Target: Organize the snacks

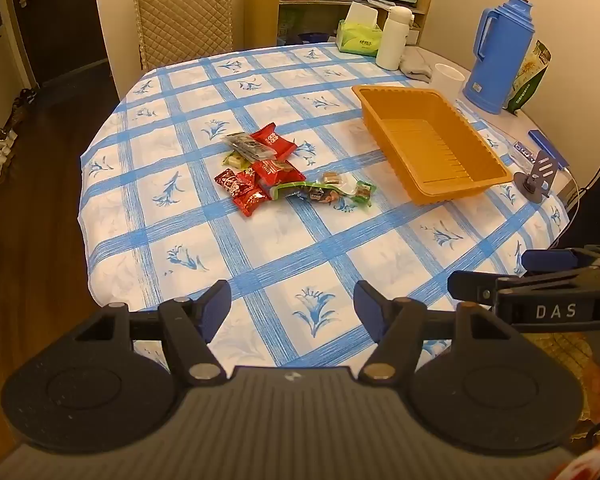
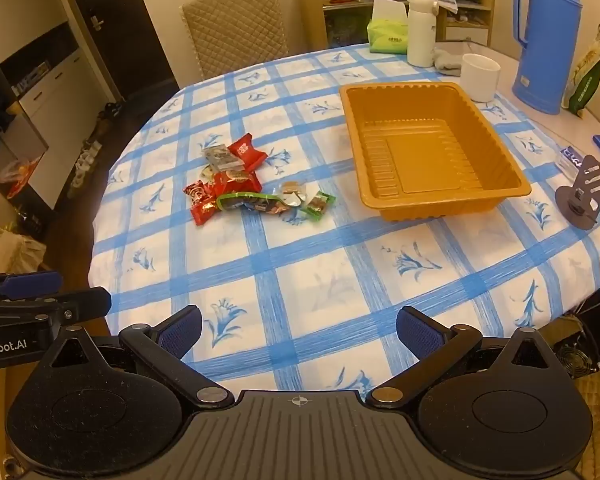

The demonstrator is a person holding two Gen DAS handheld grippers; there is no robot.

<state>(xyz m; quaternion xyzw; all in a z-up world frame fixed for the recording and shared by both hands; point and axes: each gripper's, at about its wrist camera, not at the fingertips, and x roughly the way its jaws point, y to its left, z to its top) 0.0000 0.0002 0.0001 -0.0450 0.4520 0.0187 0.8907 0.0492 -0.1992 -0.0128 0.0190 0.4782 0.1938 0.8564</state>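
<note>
The left hand-held gripper (image 1: 292,304) and right hand-held gripper (image 2: 298,330) are held tilted downward, jaws apart and empty, above the bench's near edge (image 2: 300,280); the pile of red and green wrapped snacks (image 2: 240,188) lies well ahead, beside the empty orange plastic tray (image 2: 500,196).

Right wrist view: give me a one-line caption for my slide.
Open right gripper above the checked tablecloth, facing a pile of snacks beside an empty orange tray.

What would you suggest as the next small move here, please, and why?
Probably bring the left tongs forward and down over the snack pile. Both tongs stand open and hold nothing, the orange tray is bare inside, and every packet lies loose on the tablecloth, on the left tongs' side of the tray.
</note>
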